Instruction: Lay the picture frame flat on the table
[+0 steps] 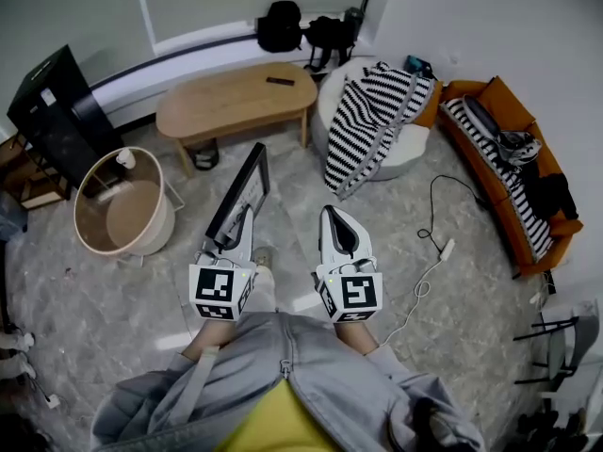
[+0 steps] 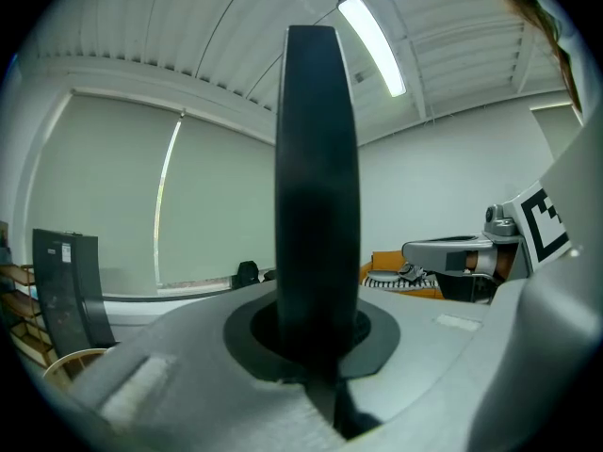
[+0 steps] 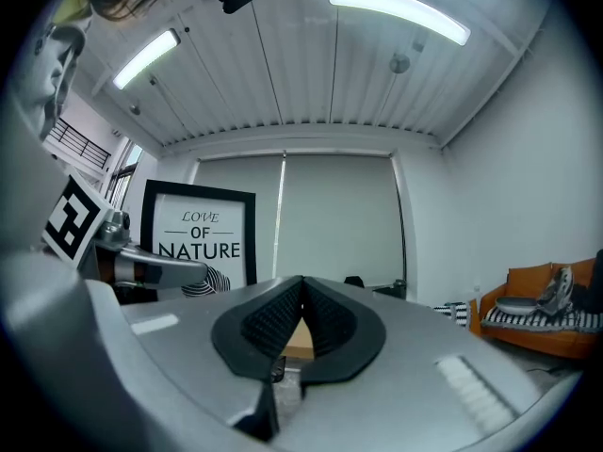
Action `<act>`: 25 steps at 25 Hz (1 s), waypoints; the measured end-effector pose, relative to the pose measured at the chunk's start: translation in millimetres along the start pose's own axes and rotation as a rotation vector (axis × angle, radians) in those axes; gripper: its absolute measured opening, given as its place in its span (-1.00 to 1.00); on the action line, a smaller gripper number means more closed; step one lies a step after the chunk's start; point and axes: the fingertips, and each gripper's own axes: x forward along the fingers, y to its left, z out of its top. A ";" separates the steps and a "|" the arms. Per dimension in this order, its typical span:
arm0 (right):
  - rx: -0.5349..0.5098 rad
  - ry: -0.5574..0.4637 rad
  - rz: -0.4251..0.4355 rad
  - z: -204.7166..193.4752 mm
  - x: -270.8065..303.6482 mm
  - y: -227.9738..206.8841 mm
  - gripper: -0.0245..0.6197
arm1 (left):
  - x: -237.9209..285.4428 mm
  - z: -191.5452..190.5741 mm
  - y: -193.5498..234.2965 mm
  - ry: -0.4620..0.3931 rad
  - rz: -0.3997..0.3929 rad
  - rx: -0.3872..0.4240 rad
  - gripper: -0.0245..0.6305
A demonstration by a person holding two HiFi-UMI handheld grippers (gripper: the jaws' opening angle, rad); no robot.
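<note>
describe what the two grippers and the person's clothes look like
The left gripper and right gripper both have smooth, light grey shells that taper toward the front. Each carries a white cube with black square markers at the rear. The right one's fingers are black with ribbed pads. The person wears a pale grey jacket.

Black tower unit (image 1: 57, 102) stood at far-left edge of floor (image 1: 113, 299). Round clear-topped side table (image 1: 79, 217) set just beside it; small white object (image 1: 125, 158) seen at its far rim. White round pouf (image 1: 405, 151) placed toward far edge of floor, draped with striped blanket (image 1: 372, 121). Orange sofa (image 1: 499, 97) set along right edge, loaded with striped cushion (image 1: 485, 149) and dark clothes (image 1: 548, 192). White cable (image 1: 429, 271) trailed across floor near sofa. Black bags (image 1: 280, 26) seen on window ledge. Black-framed chair (image 1: 556, 347) seen at near-right corner. Ceiling strip light (image 2: 372, 45) lit overhead.
</note>
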 end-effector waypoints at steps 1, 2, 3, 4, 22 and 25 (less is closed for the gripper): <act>0.000 0.002 -0.002 -2.8 15.4 -4.8 -0.92 | 14.1 -0.9 8.1 -0.001 -0.002 -0.002 -0.89; 0.002 0.005 -0.005 -5.6 32.3 -10.4 -0.92 | 29.4 -1.0 16.5 -0.002 -0.005 -0.003 -0.89; 0.006 0.009 -0.007 -8.0 50.4 -16.3 -0.92 | 45.6 -0.1 25.4 -0.002 -0.008 -0.002 -0.89; 0.011 0.013 -0.010 -9.6 69.7 -22.2 -0.92 | 62.5 1.8 35.1 -0.003 -0.012 0.000 -0.89; 0.022 0.066 -0.053 -35.9 351.7 -79.8 -0.92 | 307.6 8.3 205.6 -0.002 -0.084 0.003 -0.89; 0.019 0.049 -0.056 -33.6 372.0 -83.8 -0.92 | 322.4 7.7 215.6 -0.004 -0.094 -0.011 -0.89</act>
